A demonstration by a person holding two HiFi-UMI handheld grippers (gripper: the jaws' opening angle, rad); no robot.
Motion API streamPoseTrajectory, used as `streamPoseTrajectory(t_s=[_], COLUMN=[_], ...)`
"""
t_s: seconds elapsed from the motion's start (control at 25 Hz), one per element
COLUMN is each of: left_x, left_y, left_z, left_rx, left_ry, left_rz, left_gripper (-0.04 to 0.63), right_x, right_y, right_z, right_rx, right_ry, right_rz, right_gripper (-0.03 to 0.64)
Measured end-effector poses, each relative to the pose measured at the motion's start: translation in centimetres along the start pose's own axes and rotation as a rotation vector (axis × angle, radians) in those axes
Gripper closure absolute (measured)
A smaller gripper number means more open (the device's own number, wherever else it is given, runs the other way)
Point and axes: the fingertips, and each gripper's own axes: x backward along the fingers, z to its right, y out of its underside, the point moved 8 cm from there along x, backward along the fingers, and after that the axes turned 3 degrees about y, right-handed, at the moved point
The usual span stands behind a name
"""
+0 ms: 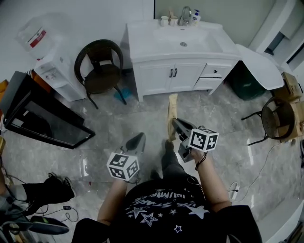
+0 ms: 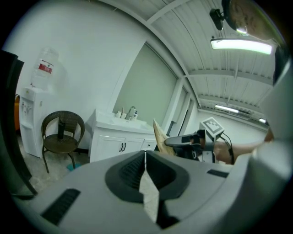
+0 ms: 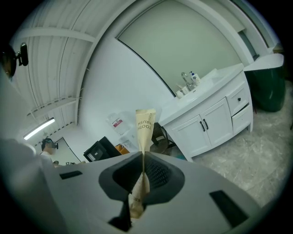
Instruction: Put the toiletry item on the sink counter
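Note:
A tan paper toothbrush packet point(image 1: 172, 116) sticks up from my right gripper point(image 1: 175, 122), which is shut on its lower part. In the right gripper view the packet point(image 3: 145, 125) stands upright between the closed jaws of that gripper point(image 3: 143, 154). My left gripper point(image 1: 141, 136) is held beside it, shut with nothing in it; its own view shows its jaws point(image 2: 145, 153) together. The white sink counter point(image 1: 142, 40) with a basin and faucet point(image 1: 185, 14) stands against the far wall, well ahead of both grippers. From the left gripper view the packet point(image 2: 160, 137) shows in front of the counter point(image 2: 110, 122).
Small cups and bottles point(image 1: 168, 20) stand behind the basin. A dark wicker chair point(image 1: 99, 69) and a water dispenser point(image 1: 47, 61) are left of the cabinet. A black panel point(image 1: 42, 116) leans at left. A second chair point(image 1: 278, 116) and a green bin point(image 1: 247, 83) are at right.

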Motion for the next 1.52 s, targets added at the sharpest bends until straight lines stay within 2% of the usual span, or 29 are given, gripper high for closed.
streamPoseTrajectory(t_s=[0.4,0.6,0.8,1.04,1.24,1.52], left_x=[-4.6,-8.9,-12.5,-16.3,-19.3,-23.7], left_y=[-2.2,-4.6,-6.4,-8.6,-10.2,-13.0], left_z=[-4.0,-5.4,-7.3,-8.3,-8.8,-9.6], left_rx=[0.025,0.007,0.031,0.020,0.015,-0.060], left_ry=[-0.082,-0.087,-0.118,-0.142,-0.166,-0.183], left_rz=[-0.014,-0.012,-0.023,-0.037,-0.031,-0.017], left_gripper=[0.575,0.575,0.575,0.575,0.575,0.575], right_x=[-6.2,-9.2,-11.9,-14.2,-16.2,-18.5], right_y=[-3.8,-7.5,-11.5,-15.2,-18.1,-21.1], right_z=[3.3,6.7,9.5,13.4,15.6,18.0], right_rx=[-0.018,-0.028,-0.035,-0.086,-0.079,-0.036], right_ry=[-0.047,-0.049,-0.058,-0.057,-0.077,-0.113], right_rz=[-0.052,-0.049,-0.042,-0.049,-0.054,-0.088], right_gripper=[0.591,0.591,0.592,0.591,0.591,0.591])
